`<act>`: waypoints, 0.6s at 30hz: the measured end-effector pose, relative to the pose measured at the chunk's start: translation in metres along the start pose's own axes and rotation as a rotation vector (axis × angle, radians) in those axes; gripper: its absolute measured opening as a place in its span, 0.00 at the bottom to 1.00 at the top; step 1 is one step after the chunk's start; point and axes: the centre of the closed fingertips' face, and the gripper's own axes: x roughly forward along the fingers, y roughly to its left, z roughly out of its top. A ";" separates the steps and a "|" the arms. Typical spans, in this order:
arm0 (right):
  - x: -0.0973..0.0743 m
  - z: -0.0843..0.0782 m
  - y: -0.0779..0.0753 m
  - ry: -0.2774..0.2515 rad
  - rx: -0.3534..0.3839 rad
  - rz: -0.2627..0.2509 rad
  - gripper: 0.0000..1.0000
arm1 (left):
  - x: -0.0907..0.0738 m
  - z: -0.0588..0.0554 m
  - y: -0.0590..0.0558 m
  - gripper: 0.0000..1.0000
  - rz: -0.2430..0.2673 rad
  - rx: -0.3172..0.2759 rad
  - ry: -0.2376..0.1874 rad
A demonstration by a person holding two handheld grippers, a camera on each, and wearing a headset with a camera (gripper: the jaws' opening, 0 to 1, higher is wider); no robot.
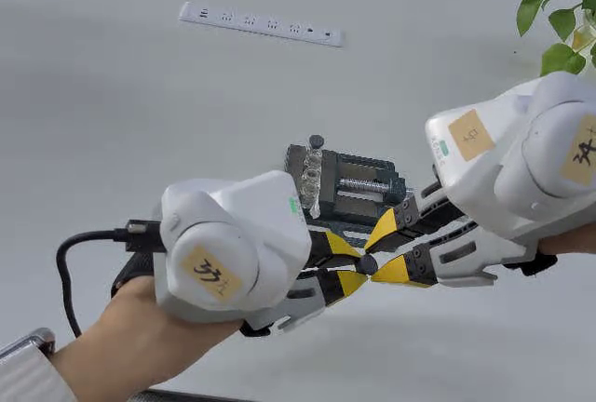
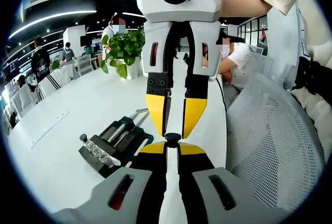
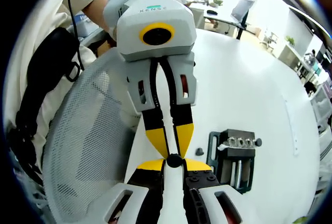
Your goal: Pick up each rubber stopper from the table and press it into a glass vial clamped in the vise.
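stopper: small black rubber stopper (image 1: pixel 368 263), held above the white table (image 1: pixel 140 123), near the dark metal vise (image 1: pixel 365 188)
left gripper (image 2: pixel 173 147): jaws pinching the stopper
right gripper (image 3: pixel 174 163): jaws pinching it too
vise: holds clear glass vials (image 1: pixel 312 183)

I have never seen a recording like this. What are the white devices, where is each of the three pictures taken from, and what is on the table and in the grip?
There is no robot here. A person holds the left hand-held gripper and the right hand-held gripper, one in each hand. The head view comes from a headset camera looking down. Each round view comes from a camera on one gripper, looking along its jaws.

On the white table a vise clamps a row of glass vials, with a fitted stopper at the row's end. A power strip lies farther back.

All four yellow tips meet on one black rubber stopper in the air. Which gripper bears it cannot be told.
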 end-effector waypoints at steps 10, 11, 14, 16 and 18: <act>-0.001 -0.001 0.001 0.010 -0.008 0.002 0.08 | 0.001 0.002 -0.002 0.03 -0.003 -0.008 -0.006; -0.001 -0.002 0.000 0.017 -0.014 0.000 0.08 | 0.001 0.001 -0.001 0.03 -0.002 -0.005 -0.005; -0.002 -0.003 0.000 0.016 -0.013 -0.002 0.08 | 0.001 0.001 -0.001 0.03 -0.002 -0.008 -0.006; -0.002 -0.003 0.000 0.015 -0.011 -0.002 0.08 | 0.001 0.001 -0.001 0.03 -0.002 -0.009 -0.007; -0.002 -0.003 0.000 0.016 -0.013 -0.002 0.08 | 0.001 0.001 -0.001 0.03 -0.002 -0.011 -0.008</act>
